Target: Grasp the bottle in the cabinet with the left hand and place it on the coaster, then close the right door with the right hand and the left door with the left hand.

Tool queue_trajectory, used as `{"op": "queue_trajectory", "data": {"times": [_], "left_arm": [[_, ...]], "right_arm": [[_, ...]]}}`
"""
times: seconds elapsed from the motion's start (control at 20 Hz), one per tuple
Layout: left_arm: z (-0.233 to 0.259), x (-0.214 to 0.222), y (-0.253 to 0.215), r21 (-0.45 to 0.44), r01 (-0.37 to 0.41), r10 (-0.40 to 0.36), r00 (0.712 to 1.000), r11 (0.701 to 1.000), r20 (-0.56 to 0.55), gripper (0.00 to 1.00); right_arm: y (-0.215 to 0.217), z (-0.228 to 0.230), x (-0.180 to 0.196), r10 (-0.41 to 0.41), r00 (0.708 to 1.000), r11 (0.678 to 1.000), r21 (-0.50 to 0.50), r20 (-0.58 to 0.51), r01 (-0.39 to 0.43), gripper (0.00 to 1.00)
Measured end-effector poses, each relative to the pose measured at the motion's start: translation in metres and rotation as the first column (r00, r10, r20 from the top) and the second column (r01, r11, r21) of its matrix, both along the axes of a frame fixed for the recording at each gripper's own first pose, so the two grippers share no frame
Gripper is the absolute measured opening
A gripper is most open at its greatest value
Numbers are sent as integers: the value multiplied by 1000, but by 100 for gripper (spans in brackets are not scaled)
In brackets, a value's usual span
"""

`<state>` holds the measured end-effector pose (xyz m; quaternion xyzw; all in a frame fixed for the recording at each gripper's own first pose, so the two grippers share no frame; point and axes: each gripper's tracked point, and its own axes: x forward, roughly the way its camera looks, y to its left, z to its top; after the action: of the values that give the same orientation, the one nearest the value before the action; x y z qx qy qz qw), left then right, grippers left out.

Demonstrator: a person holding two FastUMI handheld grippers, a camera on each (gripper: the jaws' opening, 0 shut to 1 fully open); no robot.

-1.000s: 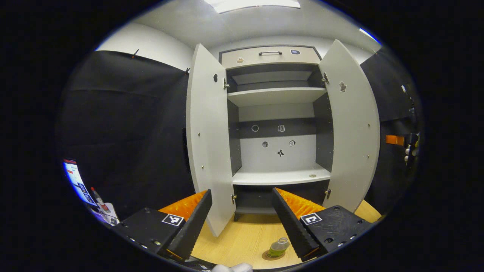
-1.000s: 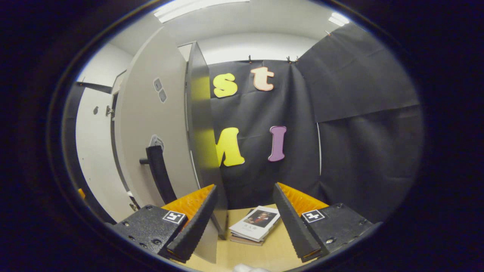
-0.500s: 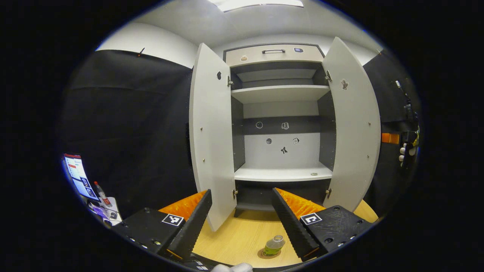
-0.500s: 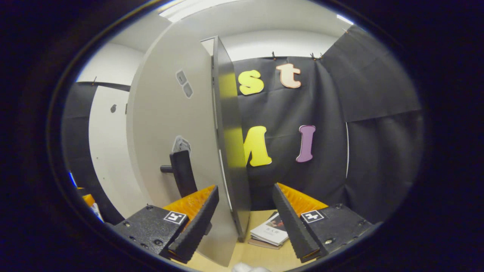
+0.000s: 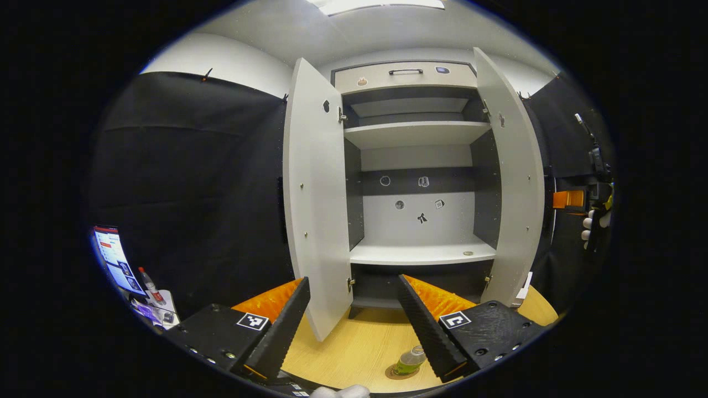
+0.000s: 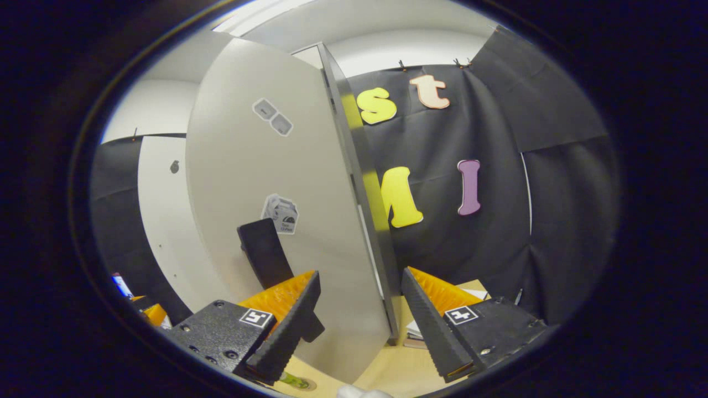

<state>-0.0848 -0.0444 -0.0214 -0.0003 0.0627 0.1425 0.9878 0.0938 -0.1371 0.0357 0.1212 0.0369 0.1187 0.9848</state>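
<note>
up front, left gripper (image 5: 351,326) spread wide, holding nothing, above the table's near edge (image 5: 354,354); bottle (image 5: 410,360) upright on the coaster (image 5: 399,372) just beside its right finger. right gripper (image 6: 359,326) spread too, straddling the right door (image 6: 287,221) edge. left door (image 5: 315,210) open.

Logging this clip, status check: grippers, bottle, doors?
Left gripper open, empty. Right gripper open, astride right door edge. Bottle on coaster. Left door wide open; nothing blocking.
</note>
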Motion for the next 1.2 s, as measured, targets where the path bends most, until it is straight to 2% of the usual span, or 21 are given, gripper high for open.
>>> {"op": "queue_trajectory", "data": {"times": [0.05, 0.1, 0.15, 0.2, 0.25, 0.3, 0.35, 0.4, 0.6, 0.75, 1.2], "left_arm": [[2, 1, 3, -1, 1, -1, 1000, 1000, 5, 96], [2, 4, 8, 0, 1, -1, 1000, 1000, 5, 96], [2, 5, 11, 2, 0, 0, 1000, 1000, 4, 96], [2, 6, 14, 2, 3, -3, 1000, 1000, 4, 96], [2, 8, 17, 0, 6, -6, 1000, 1000, 5, 96], [2, 10, 20, -1, 9, -9, 1000, 1000, 5, 96], [1, 12, 23, 0, 10, -10, 1000, 1000, 3, 96], [0, 12, 25, 0, 13, -13, 1000, 1000, 1, 96], [-3, 16, 37, -4, 18, -18, 1000, 1000, -3, 96], [-3, 18, 44, -6, 24, -24, 1000, 1000, 2, 96], [-13, 29, 75, -3, 40, -40, 999, 999, -5, 96]], "right_arm": [[5, 0, 0, -1, 1000, 1000, -2, 2, 1, 98], [9, 0, 1, -1, 1000, 1000, -9, 6, 1, 93], [14, 0, 0, -3, 1000, 1000, -15, 10, 3, 98], [19, 0, 0, -5, 1000, 1000, -21, 14, 5, 93], [25, 1, 1, -5, 1000, 1000, -27, 23, 6, 98], [32, 2, 3, -2, 1000, 999, -34, 28, 3, 98], [41, 2, 4, 9, 1000, 999, -40, 29, -7, 93], [50, 1, 6, 24, 999, 999, -46, 29, -23, 98], [91, 12, -1, 114, 991, 991, -73, 71, -109, 98], [99, 16, -8, 123, 987, 985, -135, 107, -108, 98], [108, -19, -26, 102, 994, 970, -227, 39, -91, 99]]}}
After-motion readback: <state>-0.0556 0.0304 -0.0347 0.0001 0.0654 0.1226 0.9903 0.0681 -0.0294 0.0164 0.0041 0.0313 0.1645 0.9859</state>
